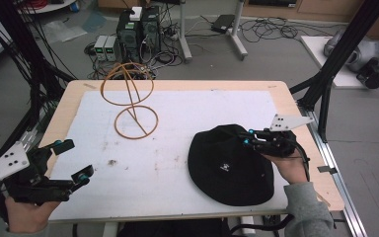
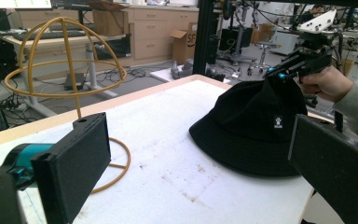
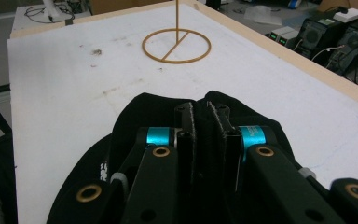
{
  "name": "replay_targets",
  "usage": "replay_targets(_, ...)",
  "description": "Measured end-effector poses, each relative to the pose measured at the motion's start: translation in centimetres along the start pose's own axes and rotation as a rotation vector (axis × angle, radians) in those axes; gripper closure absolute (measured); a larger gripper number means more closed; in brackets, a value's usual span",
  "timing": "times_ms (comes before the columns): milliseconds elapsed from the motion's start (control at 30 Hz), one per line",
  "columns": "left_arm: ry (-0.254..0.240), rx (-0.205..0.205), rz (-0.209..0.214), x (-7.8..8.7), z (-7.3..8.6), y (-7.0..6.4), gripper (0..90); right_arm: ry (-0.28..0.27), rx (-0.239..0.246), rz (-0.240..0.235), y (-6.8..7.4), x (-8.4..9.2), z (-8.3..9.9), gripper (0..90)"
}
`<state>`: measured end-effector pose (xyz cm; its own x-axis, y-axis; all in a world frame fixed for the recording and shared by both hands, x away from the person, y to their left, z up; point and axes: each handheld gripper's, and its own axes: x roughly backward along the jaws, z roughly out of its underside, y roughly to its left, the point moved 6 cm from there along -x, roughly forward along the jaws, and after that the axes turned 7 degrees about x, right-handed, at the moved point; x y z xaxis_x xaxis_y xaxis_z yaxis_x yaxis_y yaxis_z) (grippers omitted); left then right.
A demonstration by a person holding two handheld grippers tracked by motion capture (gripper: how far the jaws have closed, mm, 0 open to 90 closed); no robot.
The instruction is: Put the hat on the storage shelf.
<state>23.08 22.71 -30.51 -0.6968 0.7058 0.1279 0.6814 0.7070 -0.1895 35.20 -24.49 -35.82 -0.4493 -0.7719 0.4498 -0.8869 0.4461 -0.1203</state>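
Hat (image 1: pixel 229 165) fabric sits pinched tight in my right gripper (image 1: pixel 249 138), so I think I mean to lift it. It lies on the white mat (image 1: pixel 177 128), near the right edge. My left gripper (image 1: pixel 74 160) waits wide apart, ready to help. A wire stand (image 1: pixel 131 101) is well apart.

Black hat (image 2: pixel 256 126) beside wire stand (image 2: pixel 65 79)

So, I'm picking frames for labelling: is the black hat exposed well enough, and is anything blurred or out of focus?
High view: the hat is a near-flat black mass and only its small white logo reads. Left gripper view: the crown shape shows, while the near jaws are soft. Right gripper view: the right gripper is sharp, the fabric dark.
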Motion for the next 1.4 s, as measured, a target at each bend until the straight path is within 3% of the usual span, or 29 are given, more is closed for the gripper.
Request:
replay_targets(300, 0.002, 0.004, 0.001, -0.1, 0.1, 0.0, 5.8, -0.018, -0.003, 0.005, 0.4, 0.7, -1.4, 82.1)
replay_targets(500, 0.008, 0.012, 0.004, -0.4, 0.3, 0.1, 5.8, -0.041, 0.001, 0.003, 0.6, 2.0, -3.5, 82.1)
replay_targets(733, 0.007, 0.014, 0.007, -0.6, 0.3, 0.2, 5.8, -0.055, 0.006, 0.043, -0.2, 4.2, -6.1, 82.2)
replay_targets(833, 0.009, 0.023, 0.006, -0.7, 0.4, 0.4, 5.9, -0.058, 0.016, 0.068, -0.4, 6.1, -8.2, 82.1)
replay_targets(1067, 0.012, 0.023, 0.008, -0.8, 0.4, 0.4, 5.8, -0.088, -0.019, 0.086, -1.0, 8.5, -11.2, 82.7)
replay_targets(1233, 0.005, 0.023, 0.004, -0.5, 0.3, 0.5, 5.8, -0.108, -0.008, 0.086, -1.2, 9.3, -13.0, 82.8)
replay_targets(1400, 0.003, 0.027, 0.005, -0.5, 0.4, 0.5, 5.8, -0.088, 0.007, 0.092, -1.2, 9.1, -13.8, 82.8)
